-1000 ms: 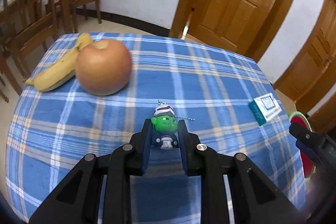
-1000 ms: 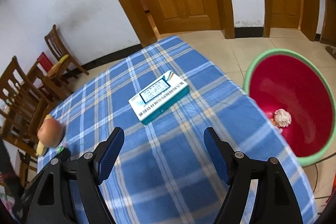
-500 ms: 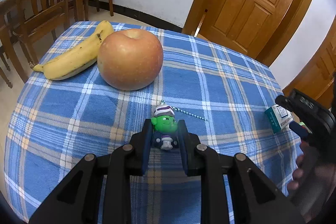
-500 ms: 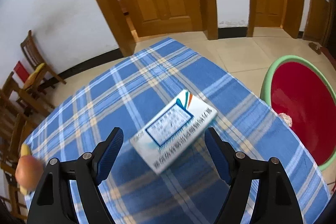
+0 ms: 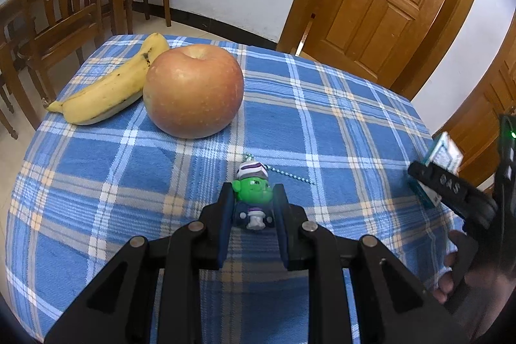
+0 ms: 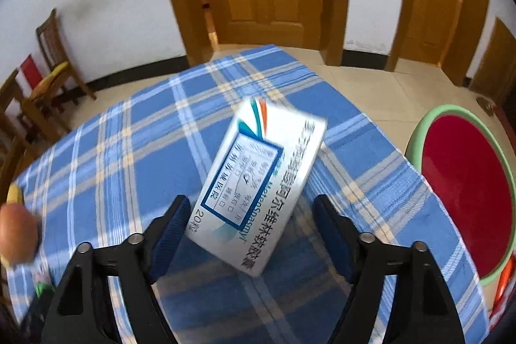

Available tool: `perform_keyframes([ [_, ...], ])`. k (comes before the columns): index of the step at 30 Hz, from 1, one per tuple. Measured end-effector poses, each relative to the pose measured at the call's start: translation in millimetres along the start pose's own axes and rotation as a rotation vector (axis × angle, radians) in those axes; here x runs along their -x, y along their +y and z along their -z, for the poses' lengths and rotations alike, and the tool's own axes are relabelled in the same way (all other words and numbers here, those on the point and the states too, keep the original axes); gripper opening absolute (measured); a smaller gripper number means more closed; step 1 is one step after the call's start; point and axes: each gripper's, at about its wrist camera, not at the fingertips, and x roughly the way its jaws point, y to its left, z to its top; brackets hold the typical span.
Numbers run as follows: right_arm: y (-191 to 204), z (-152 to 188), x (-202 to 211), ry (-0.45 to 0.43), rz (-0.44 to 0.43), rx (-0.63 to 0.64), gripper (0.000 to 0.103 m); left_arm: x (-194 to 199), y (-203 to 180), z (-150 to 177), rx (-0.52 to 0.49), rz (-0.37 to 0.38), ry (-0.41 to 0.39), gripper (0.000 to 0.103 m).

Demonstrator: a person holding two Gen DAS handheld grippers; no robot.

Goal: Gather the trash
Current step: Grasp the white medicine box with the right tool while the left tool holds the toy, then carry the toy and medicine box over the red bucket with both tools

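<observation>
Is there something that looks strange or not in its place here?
Yes. The medicine box sits tilted between the right gripper's open fingers, not squarely. The left gripper clamps a green toy figure, hardly trash.

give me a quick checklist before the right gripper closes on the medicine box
1. Right gripper open wide enough: ok.
2. Medicine box between its fingers: ok, though skewed.
3. Left finger contact with the box: cannot tell, image blurred.
4. Red basin beside the table, open for the drop: ok.
5. Left gripper clear of the box: ok, shut on the green figurine.
6. Apple and banana out of the way: ok.
</observation>
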Motion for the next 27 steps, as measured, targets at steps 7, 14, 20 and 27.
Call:
perform_keyframes([
  [7,-19,19,19,0.019,-0.086,0.032,0.056,2,-3,0,-0.007,0.017,-0.001,0.024],
  [14,-43,40,53,0.003,-0.166,0.035,0.056,6,-10,2,-0.025,0.039,-0.011,0.024],
  [20,-67,52,76,-0.025,-0.189,0.022,0.056,7,-17,5,-0.052,0.046,-0.021,0.024],
  [27,-101,69,106,-0.082,-0.171,0.002,0.056,9,-25,8,-0.073,0.068,-0.020,0.024],
])
